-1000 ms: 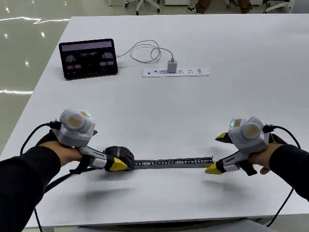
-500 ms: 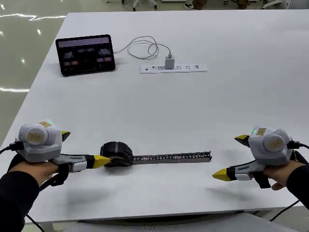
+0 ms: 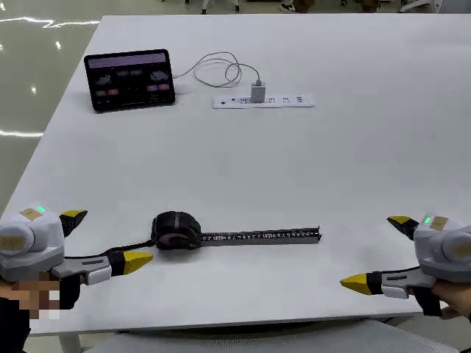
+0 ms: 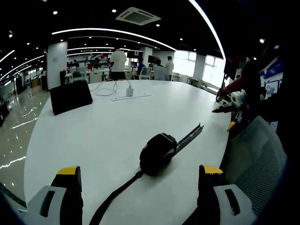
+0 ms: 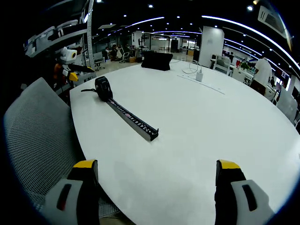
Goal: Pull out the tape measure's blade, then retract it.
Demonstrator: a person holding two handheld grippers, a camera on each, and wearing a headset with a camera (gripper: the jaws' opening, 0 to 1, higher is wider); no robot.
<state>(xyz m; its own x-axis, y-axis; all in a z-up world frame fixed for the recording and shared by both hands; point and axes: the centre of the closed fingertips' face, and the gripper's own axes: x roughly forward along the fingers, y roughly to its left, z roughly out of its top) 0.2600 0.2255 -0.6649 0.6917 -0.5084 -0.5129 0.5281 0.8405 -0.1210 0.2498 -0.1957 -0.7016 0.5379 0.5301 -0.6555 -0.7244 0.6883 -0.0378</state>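
Note:
A black tape measure (image 3: 176,230) lies on the white table (image 3: 309,169), its blade (image 3: 261,236) drawn out to the right and resting flat. My left gripper (image 3: 105,238) is open at the near left, a short way off the case, holding nothing. My right gripper (image 3: 377,251) is open at the near right, well clear of the blade's tip. In the left gripper view the tape measure (image 4: 158,151) and its wrist strap (image 4: 115,200) sit ahead between the jaws. In the right gripper view the blade (image 5: 132,121) runs back to the case (image 5: 103,87).
A dark tablet (image 3: 130,79) stands at the far left of the table. A white power strip (image 3: 263,101) with a charger and coiled cable (image 3: 221,73) lies behind the middle. A grey mesh chair (image 5: 37,145) sits at the near edge. People stand in the background (image 4: 117,61).
My left gripper has let go of the tape measure's case and drawn back to the left. My right gripper has moved right and nearer, away from the blade's tip. The blade stays extended.

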